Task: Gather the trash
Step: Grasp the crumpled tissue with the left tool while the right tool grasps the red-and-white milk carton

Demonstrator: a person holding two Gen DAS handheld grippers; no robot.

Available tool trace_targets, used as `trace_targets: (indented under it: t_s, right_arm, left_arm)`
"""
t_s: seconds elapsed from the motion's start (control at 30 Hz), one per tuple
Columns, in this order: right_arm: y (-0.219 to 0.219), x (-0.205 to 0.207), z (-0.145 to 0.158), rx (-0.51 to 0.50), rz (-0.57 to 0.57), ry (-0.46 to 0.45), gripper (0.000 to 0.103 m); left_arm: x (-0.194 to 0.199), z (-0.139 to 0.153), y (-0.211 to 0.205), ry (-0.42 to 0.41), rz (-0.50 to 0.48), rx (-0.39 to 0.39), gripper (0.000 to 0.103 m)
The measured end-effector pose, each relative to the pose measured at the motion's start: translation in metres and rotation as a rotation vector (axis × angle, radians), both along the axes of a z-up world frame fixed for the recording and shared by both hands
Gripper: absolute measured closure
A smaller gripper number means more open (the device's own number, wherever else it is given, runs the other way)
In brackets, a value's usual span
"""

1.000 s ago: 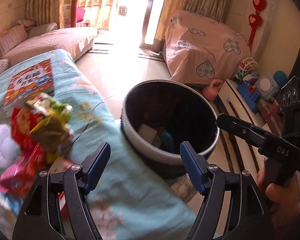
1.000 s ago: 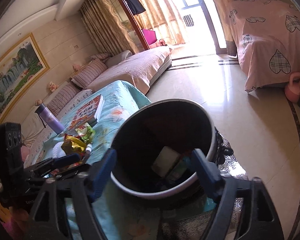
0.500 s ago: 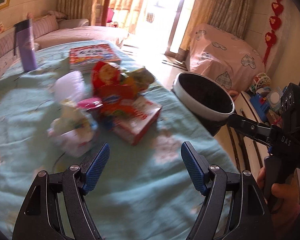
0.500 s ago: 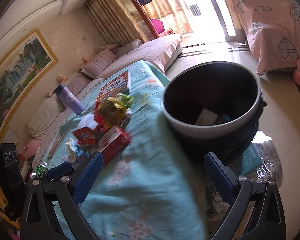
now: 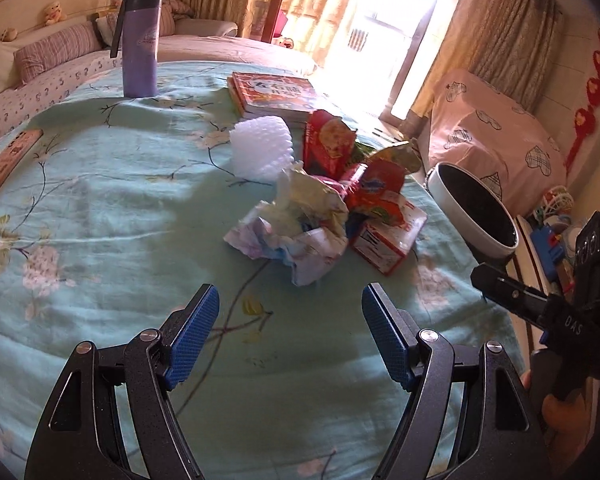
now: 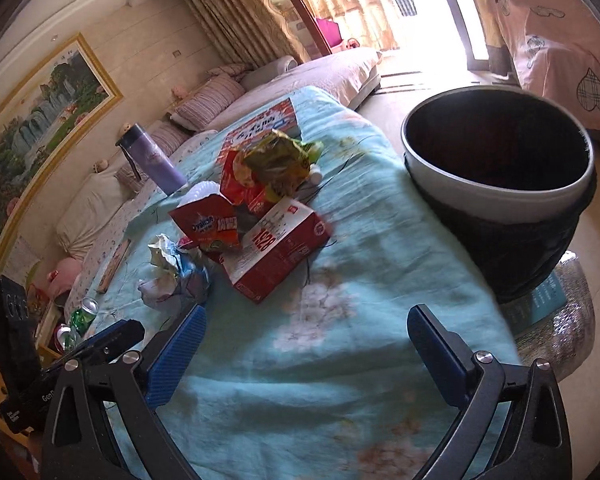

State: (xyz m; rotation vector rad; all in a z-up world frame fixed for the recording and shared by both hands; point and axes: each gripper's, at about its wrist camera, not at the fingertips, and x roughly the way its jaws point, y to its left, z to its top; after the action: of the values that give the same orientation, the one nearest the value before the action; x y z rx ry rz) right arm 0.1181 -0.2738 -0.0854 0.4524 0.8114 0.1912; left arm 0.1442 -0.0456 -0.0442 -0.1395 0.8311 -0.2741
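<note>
A heap of trash lies on the light-blue flowered tablecloth [image 5: 112, 216]: a crumpled paper wad [image 5: 296, 232] [image 6: 172, 276], a red and white carton [image 5: 388, 236] [image 6: 276, 248], red snack wrappers [image 5: 328, 144] [image 6: 208, 224], a green-gold foil bag [image 6: 280, 160] and a white foam net [image 5: 262, 148]. My left gripper [image 5: 290, 332] hovers open just short of the paper wad, nothing between its blue pads. My right gripper [image 6: 306, 352] stands wide open over bare cloth, short of the carton. The dark trash bin [image 6: 500, 172] [image 5: 476, 212] with a pale rim stands beyond the table's right edge.
A purple flask [image 5: 140, 48] [image 6: 156, 160] and a red book [image 5: 276, 94] stand at the far side of the table. A flat wooden box [image 5: 8, 164] lies at the left. Sofas, curtains and a pink covered piece of furniture [image 5: 496, 140] surround the table.
Both views have swung from the bin over to the table. The trash heap now lies ahead of both grippers, with the bin off to the right. The right jaws have widened.
</note>
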Motion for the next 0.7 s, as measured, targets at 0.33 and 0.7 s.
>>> trace_targets:
  t_s: [0.33, 0.7]
  right_arm:
    - [0.016, 0.015, -0.004, 0.021, 0.013, 0.008, 0.002]
    - [0.076, 0.062, -0.007, -0.151, 0.040, 0.026, 0.003]
  left_arm:
    - [0.036, -0.013, 0.003, 0.020, -0.058, -0.048, 0.077]
    - [0.012, -0.005, 0.053, 0.009, 0.026, -0.068, 0.081]
